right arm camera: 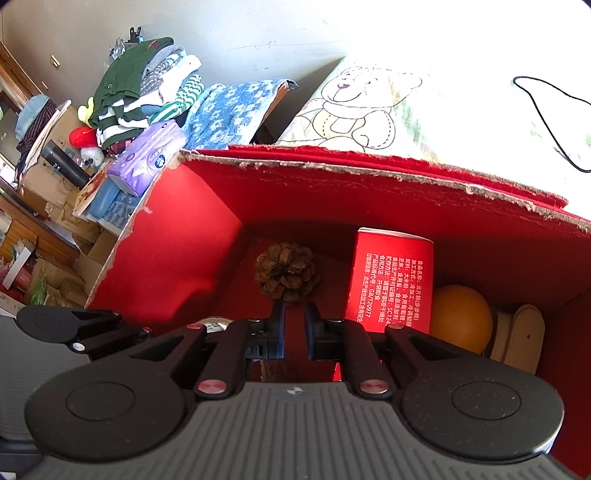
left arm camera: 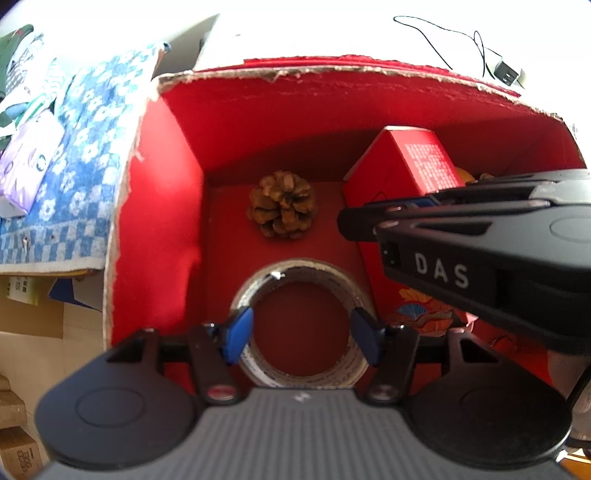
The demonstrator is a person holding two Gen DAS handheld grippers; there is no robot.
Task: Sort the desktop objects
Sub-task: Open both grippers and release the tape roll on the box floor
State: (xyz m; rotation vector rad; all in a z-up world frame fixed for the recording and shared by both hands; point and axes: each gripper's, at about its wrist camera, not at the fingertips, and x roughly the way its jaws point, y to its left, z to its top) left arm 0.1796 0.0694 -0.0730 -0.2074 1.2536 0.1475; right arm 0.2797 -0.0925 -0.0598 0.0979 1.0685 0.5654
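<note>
My left tongs (left arm camera: 301,332) stand open around the tape roll (left arm camera: 301,325) on the floor of the red box (left arm camera: 159,229) — its near edge is hidden. My right tongs (right arm camera: 294,325) are nearly clenched, holding nothing I can see; pine cone (right arm camera: 286,273) just ahead.

A plain pale wall (right arm camera: 240,33) stands at twelve o'clock. At ten o'clock, a pile of folded clothes (right arm camera: 147,88) sits by a blue and white flowery towel (right arm camera: 229,110). Brown cardboard boxes (right arm camera: 55,273) crowd nine o'clock. Bright sunlight falls on a teddy-bear cloth (right arm camera: 362,107) at one o'clock.
</note>
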